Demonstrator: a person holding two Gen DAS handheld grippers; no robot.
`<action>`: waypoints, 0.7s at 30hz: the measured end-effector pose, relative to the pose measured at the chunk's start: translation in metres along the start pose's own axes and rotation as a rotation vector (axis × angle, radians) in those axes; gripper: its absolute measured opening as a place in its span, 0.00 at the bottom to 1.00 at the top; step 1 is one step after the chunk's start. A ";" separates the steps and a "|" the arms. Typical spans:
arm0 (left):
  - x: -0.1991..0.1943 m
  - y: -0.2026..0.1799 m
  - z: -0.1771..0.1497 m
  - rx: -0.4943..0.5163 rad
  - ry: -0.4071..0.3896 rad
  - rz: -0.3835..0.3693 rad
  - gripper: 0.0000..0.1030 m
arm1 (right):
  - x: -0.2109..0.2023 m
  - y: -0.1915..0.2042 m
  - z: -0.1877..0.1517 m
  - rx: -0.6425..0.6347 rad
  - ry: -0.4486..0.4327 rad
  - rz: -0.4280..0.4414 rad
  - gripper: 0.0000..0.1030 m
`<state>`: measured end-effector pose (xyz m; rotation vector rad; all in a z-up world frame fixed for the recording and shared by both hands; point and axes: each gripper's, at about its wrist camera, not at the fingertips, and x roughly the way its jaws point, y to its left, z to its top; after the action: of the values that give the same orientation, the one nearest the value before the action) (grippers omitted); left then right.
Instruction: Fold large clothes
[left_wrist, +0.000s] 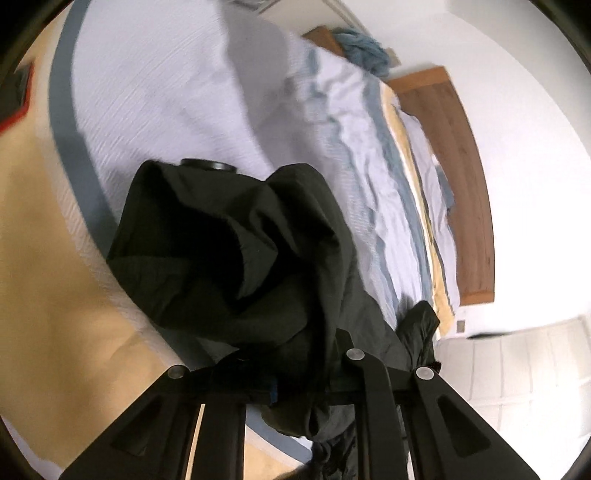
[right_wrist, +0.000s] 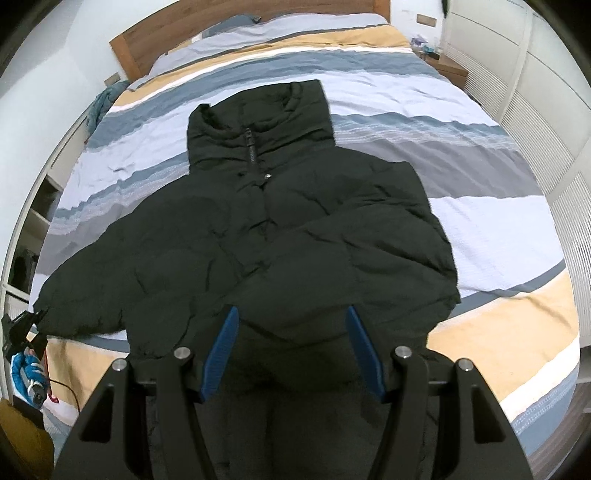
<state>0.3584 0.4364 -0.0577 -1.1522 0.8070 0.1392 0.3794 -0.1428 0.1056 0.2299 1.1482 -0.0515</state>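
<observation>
One sleeve cuff of the black jacket (right_wrist: 280, 236) seems pinched in the left gripper (left_wrist: 295, 373); its body lies ahead on the bed (right_wrist: 480, 206), collar farthest, beneath the right gripper (right_wrist: 291, 350) with wide, empty jaws.

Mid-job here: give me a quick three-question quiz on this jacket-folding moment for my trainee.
1. True or false: the right tongs are clamped on the black jacket.
2. Which part of the jacket do the left tongs hold: A) hood, B) sleeve cuff, C) hem?
3. Fill in: the jacket lies front-up on the striped ____, hood toward the wooden headboard.

Key
1. False: they stand open above the hem, blue pads apart.
2. B: dark fabric bunches over the left tongs in the left wrist view.
3. Duvet.
</observation>
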 end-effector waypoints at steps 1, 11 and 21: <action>-0.005 -0.009 -0.003 0.030 -0.006 0.002 0.14 | -0.002 -0.008 0.001 0.013 -0.005 0.004 0.58; -0.021 -0.151 -0.094 0.459 0.064 -0.029 0.12 | -0.018 -0.062 0.009 0.061 -0.056 0.037 0.58; 0.035 -0.216 -0.222 0.752 0.301 -0.005 0.12 | -0.025 -0.110 0.000 0.097 -0.056 0.050 0.58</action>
<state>0.3797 0.1436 0.0474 -0.4619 1.0027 -0.3303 0.3522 -0.2519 0.1113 0.3413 1.0851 -0.0691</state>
